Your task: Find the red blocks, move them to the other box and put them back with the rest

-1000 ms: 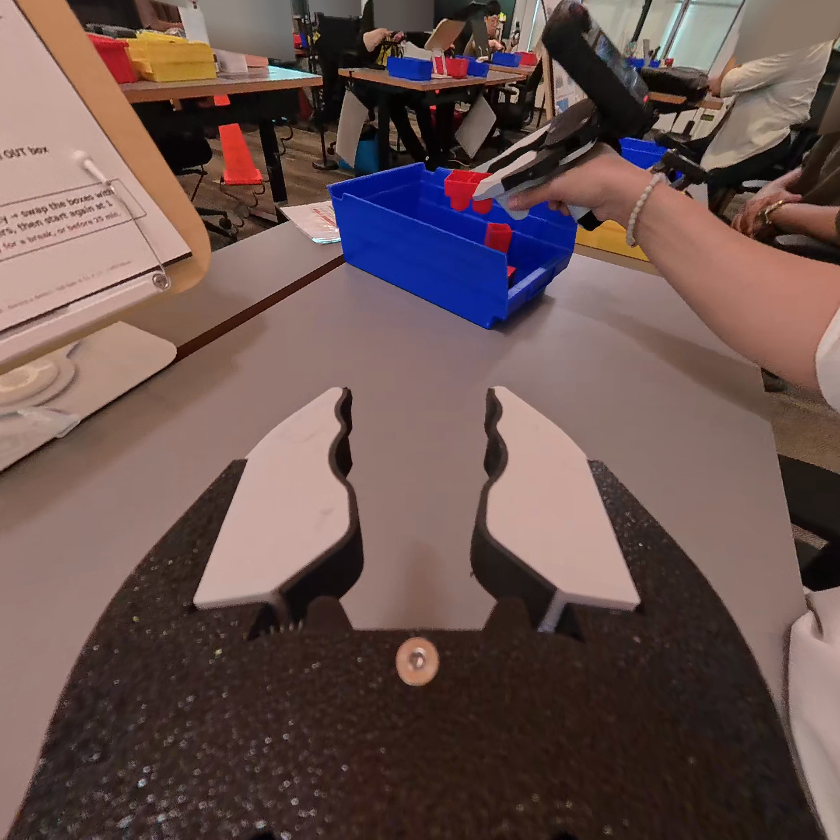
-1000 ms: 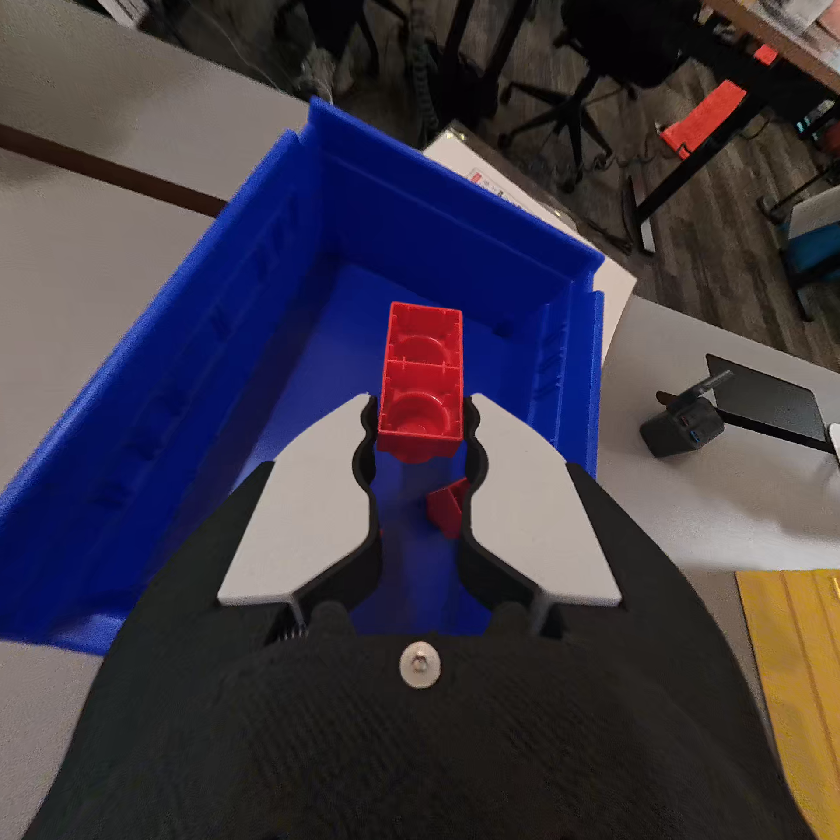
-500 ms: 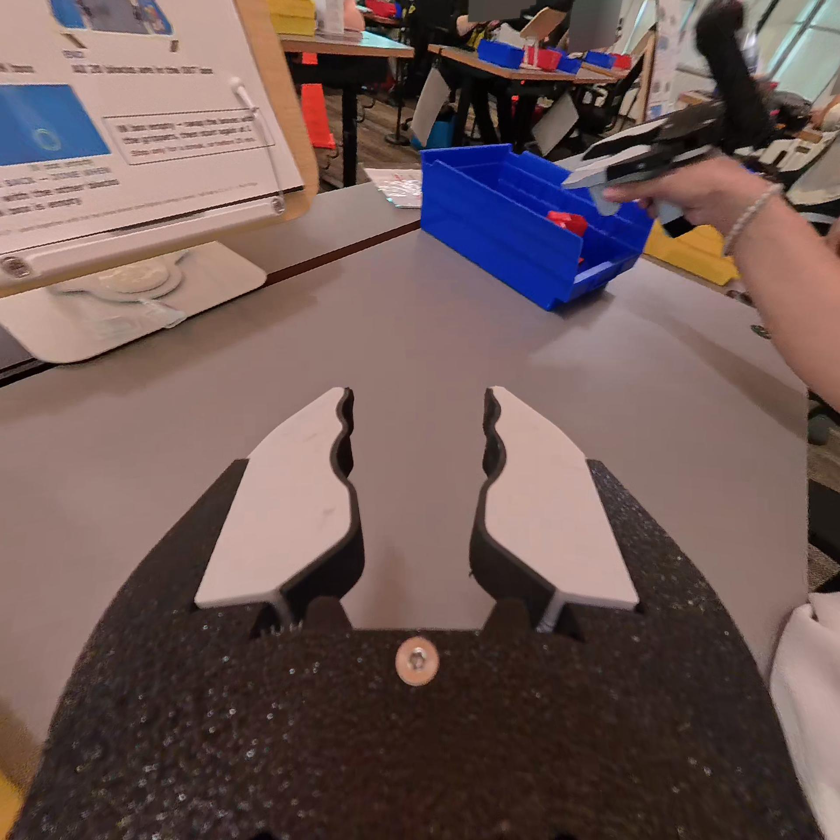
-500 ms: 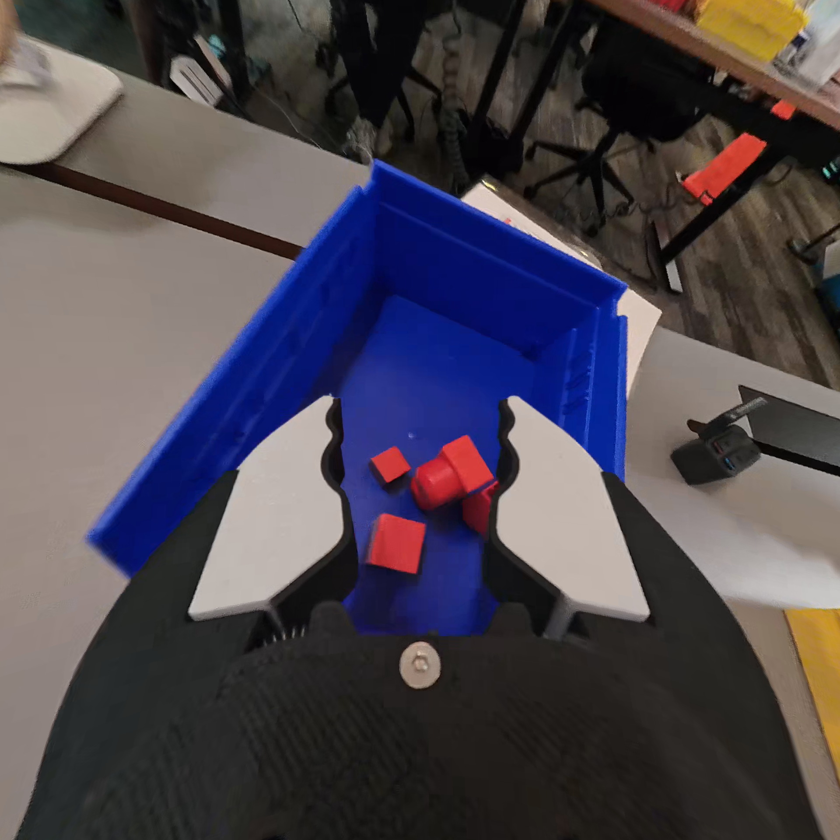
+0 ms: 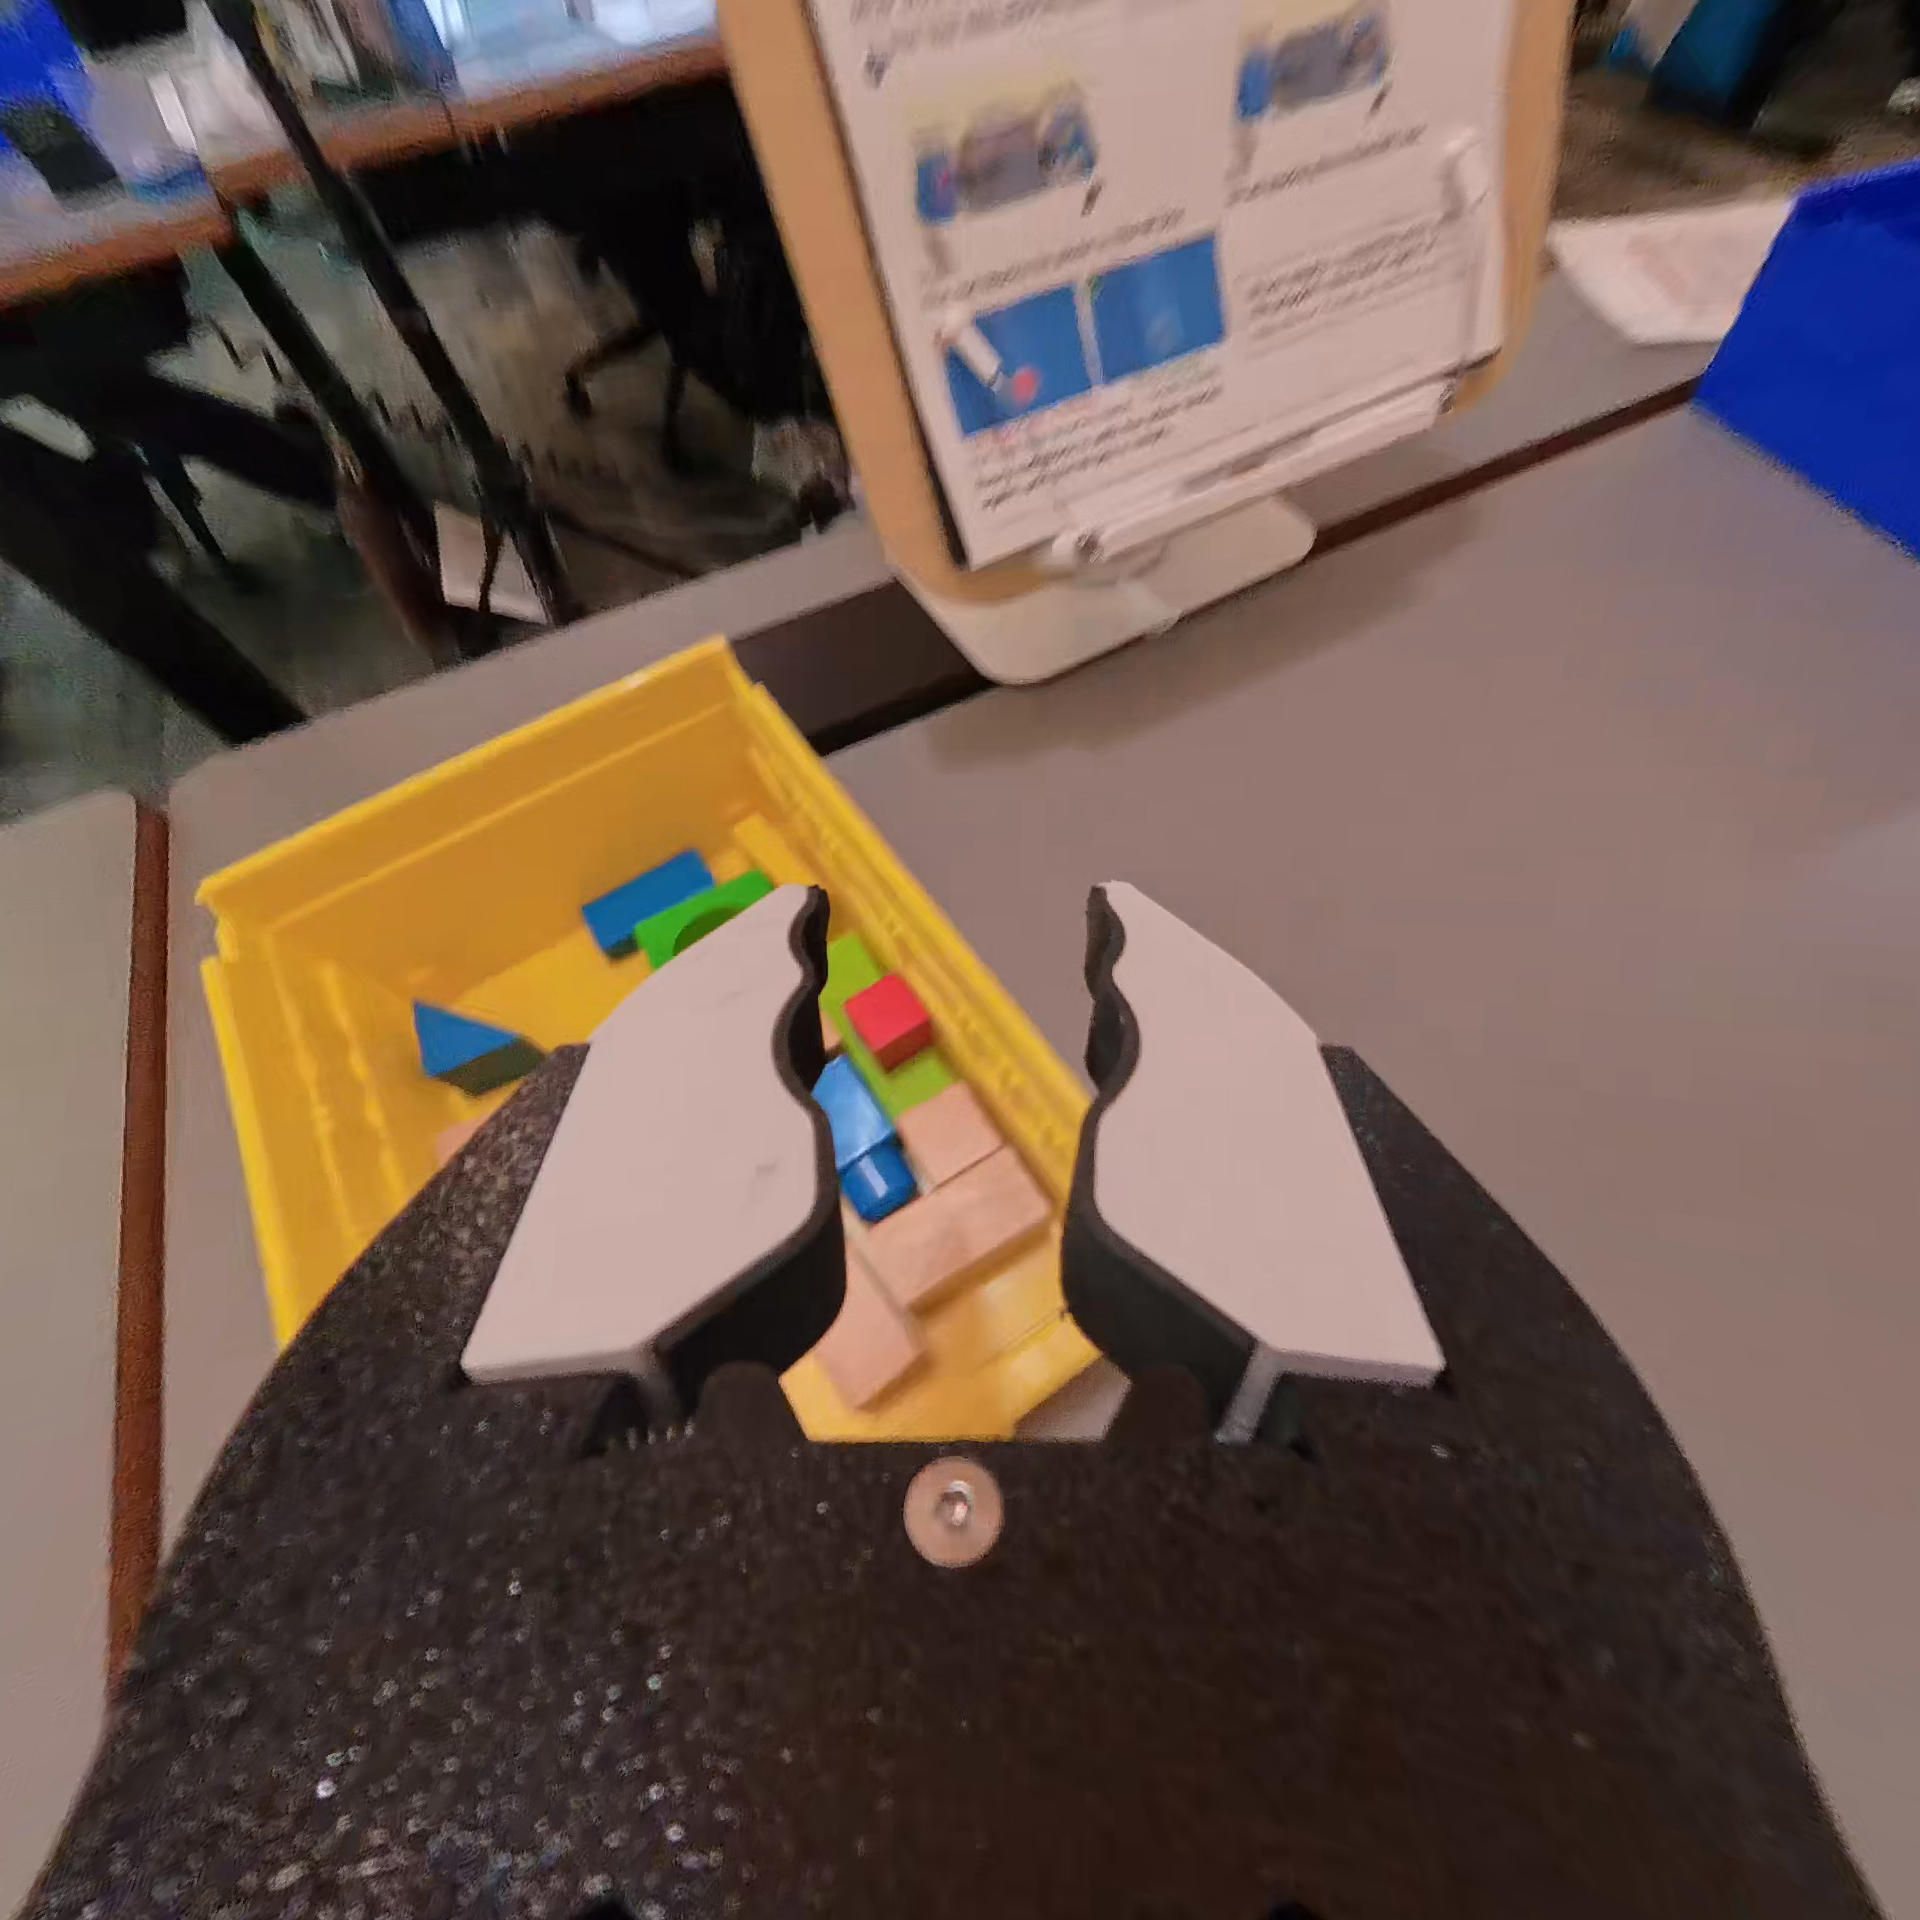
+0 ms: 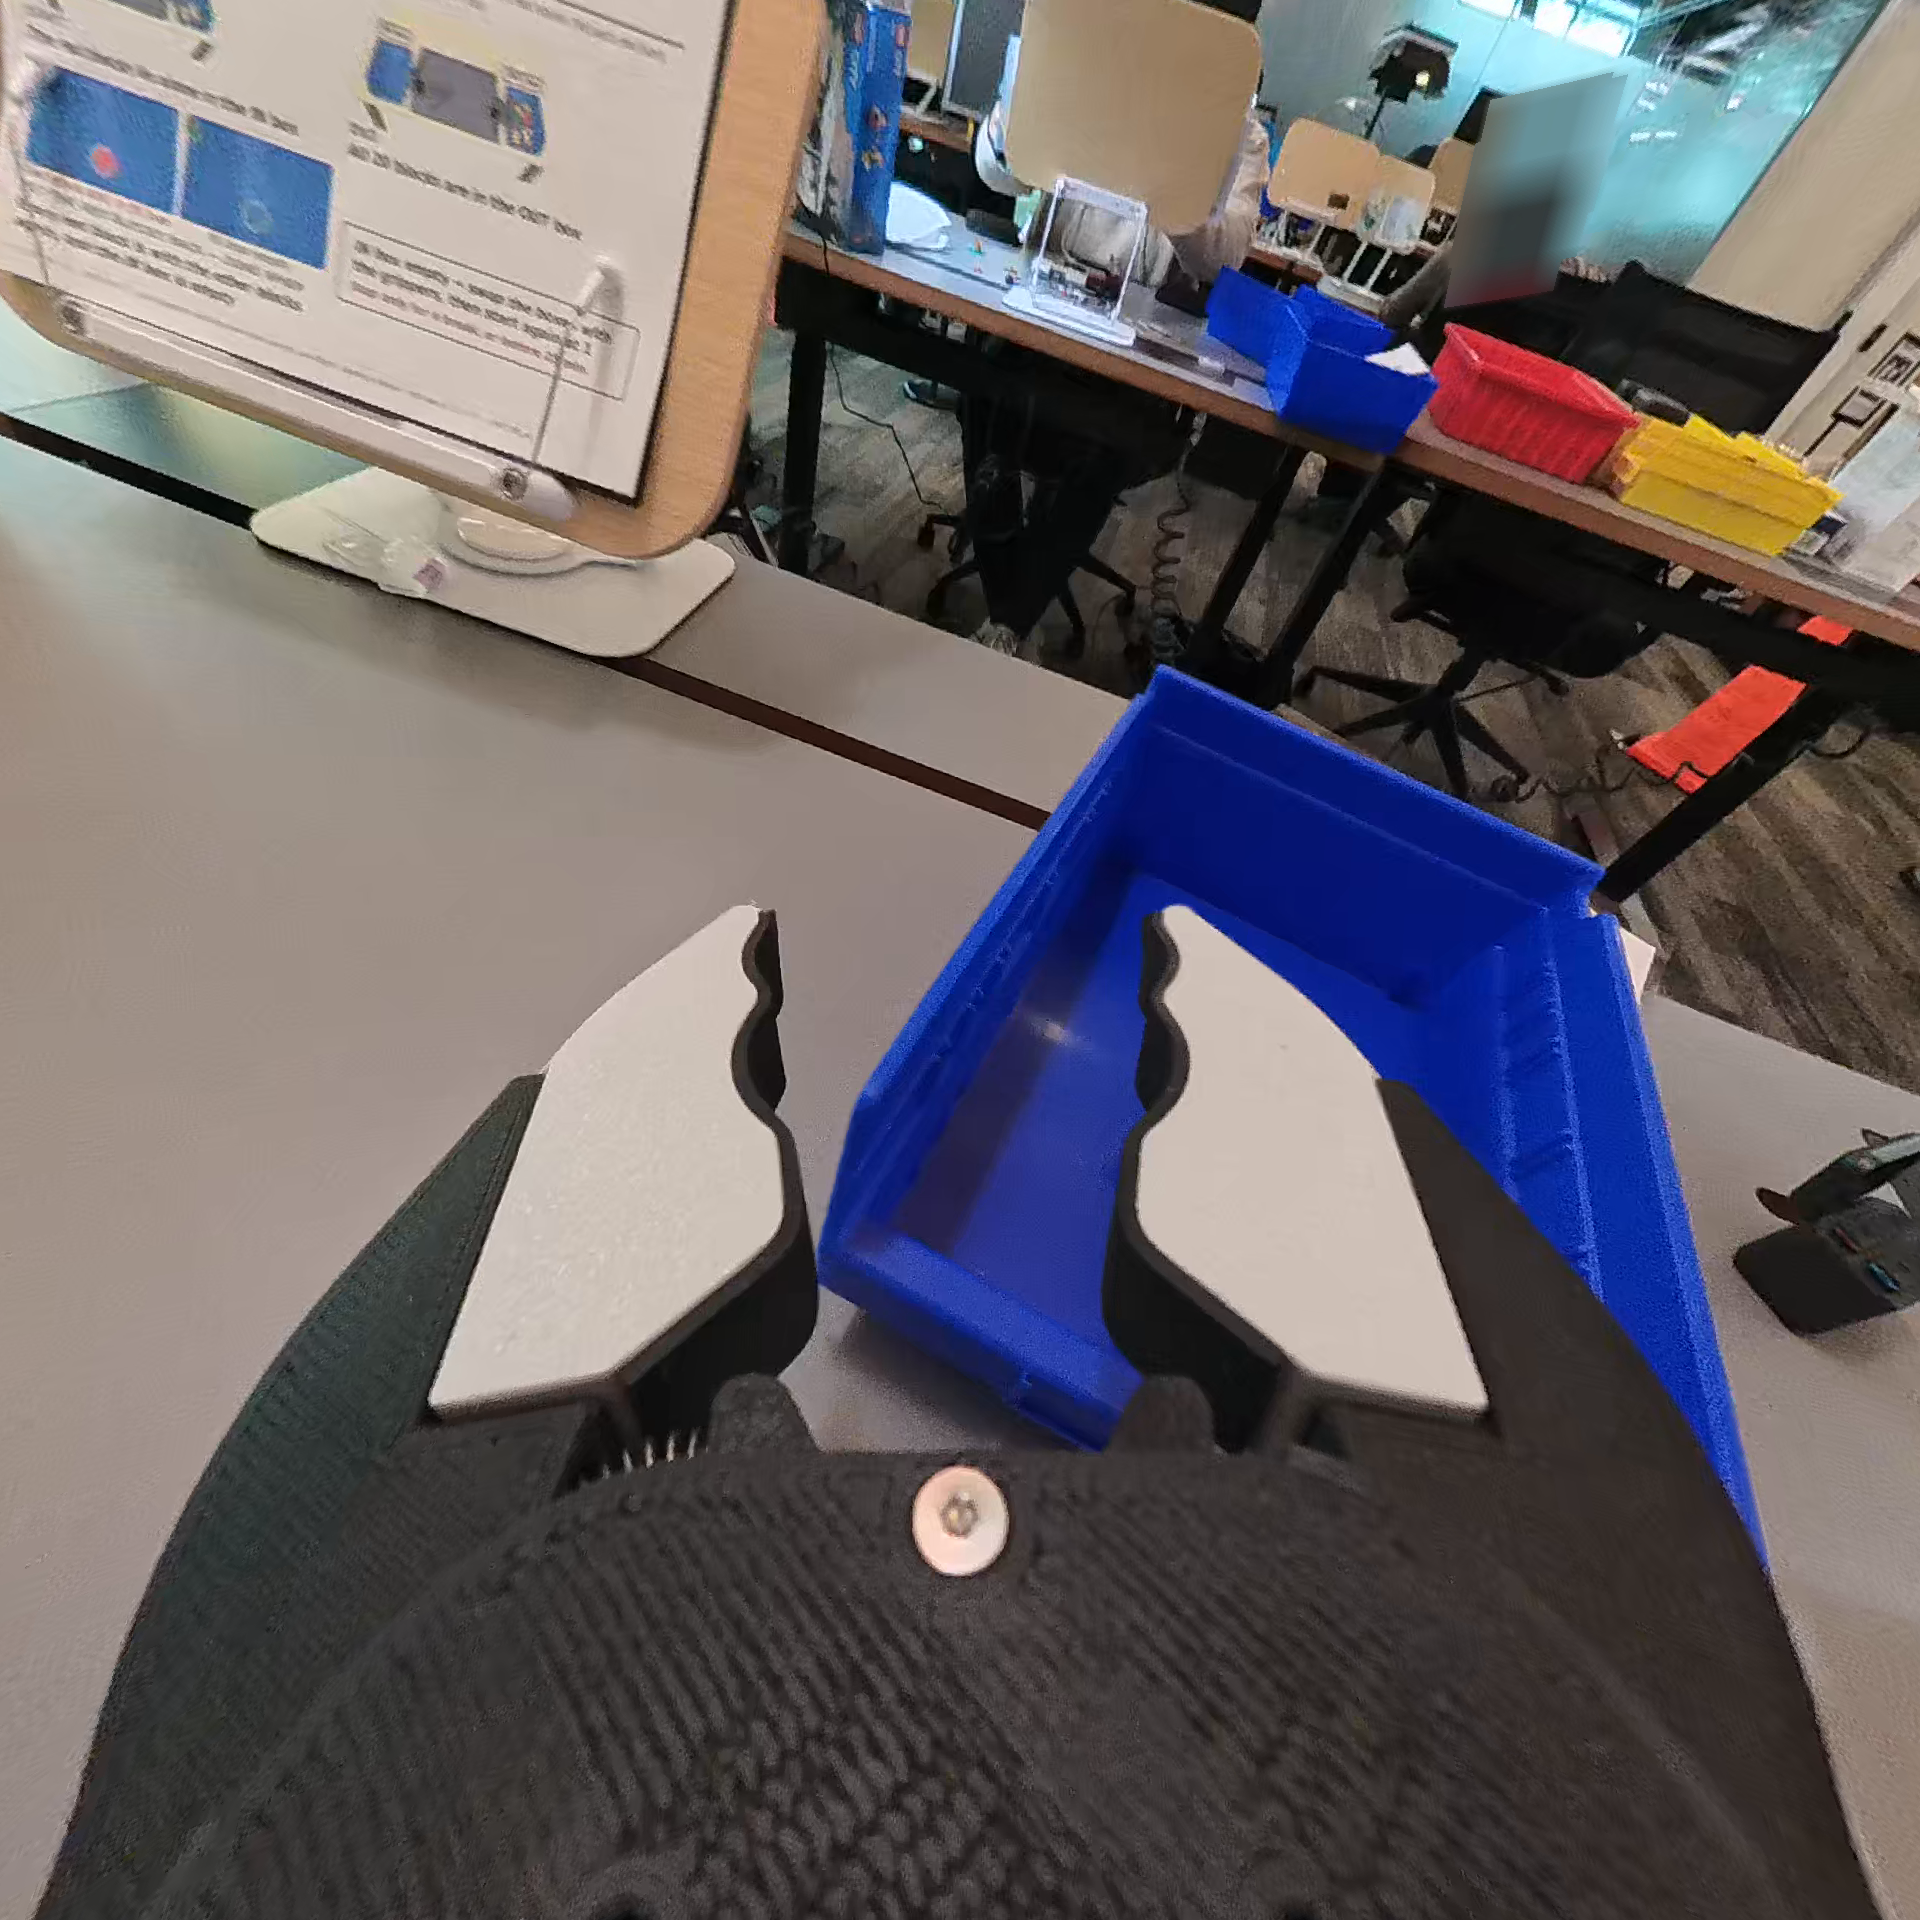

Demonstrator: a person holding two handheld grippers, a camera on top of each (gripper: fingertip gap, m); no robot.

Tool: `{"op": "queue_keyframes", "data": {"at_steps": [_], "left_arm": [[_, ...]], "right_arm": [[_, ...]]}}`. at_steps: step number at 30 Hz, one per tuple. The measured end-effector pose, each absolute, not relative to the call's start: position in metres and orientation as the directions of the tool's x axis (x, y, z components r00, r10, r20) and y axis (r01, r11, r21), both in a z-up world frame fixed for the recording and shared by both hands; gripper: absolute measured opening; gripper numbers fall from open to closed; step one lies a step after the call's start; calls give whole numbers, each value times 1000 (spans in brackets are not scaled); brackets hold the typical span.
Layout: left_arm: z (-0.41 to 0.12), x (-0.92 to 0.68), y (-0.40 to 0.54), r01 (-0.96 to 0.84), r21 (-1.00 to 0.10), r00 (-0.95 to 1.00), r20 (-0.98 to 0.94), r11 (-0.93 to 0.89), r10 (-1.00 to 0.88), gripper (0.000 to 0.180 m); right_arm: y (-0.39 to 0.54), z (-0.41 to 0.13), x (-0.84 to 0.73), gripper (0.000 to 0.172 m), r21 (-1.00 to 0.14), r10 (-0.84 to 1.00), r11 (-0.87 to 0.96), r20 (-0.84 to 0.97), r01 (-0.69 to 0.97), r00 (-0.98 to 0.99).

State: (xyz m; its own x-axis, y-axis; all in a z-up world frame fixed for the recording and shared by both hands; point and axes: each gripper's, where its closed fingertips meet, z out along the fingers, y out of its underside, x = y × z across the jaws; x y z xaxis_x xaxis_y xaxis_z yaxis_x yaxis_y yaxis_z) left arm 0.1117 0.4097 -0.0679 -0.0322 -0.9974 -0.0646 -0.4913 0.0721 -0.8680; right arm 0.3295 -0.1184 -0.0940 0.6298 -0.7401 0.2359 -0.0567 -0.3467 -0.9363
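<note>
Yellow plastic walls of an open bin point(image 5: 343, 914) on the grey table point(image 5: 1455, 935) held mixed wooden blocks: blue, green, plain wood and one small red cube point(image 5: 885, 1020) near its right wall. Above it, the left gripper point(image 5: 951, 914) hung with its fingers apart and nothing between them. The right gripper point(image 6: 961, 940) was spread wide and bare over the near left wall of a blue plastic bin point(image 6: 1351, 831), whose visible floor showed no blocks.

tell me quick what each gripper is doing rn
Left gripper: open, empty, over the yellow bin.
Right gripper: open, empty, by the blue bin.
</note>
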Motion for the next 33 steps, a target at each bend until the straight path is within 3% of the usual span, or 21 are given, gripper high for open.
{"op": "queue_keyframes", "data": {"at_steps": [3, 6, 10, 15, 25, 29, 33], "left_arm": [[-98, 114, 435, -629, -775, -82, -17, 65, -996, 48], [-137, 125, 443, -708, -675, -231, -54, 206, -971, 47], [-184, 143, 446, -645, -547, -505, -218, 533, -835, 44], [-220, 152, 453, -645, -412, -631, -189, 644, -753, 44], [-226, 160, 454, -655, -450, -614, -153, 607, -775, 29], [-164, 160, 465, -620, -608, -469, -220, 496, -855, 29], [-77, 149, 418, -345, -869, -443, -183, 355, -878, 29]], "right_arm": [[-113, -92, 323, 66, -943, -740, -331, 237, -34, 629], [-110, -93, 321, 66, -943, -744, -330, 227, -50, 629], [-100, -88, 317, 65, -951, -744, -303, 201, -53, 637], [-94, -83, 305, 65, -939, -726, -344, 249, -24, 641], [-89, -92, 290, 65, -936, -717, -349, 231, -52, 658], [-57, -97, 275, 66, -934, -643, -354, 209, -44, 737], [2, -96, 239, 78, -953, -457, -301, 115, -31, 882]]}}
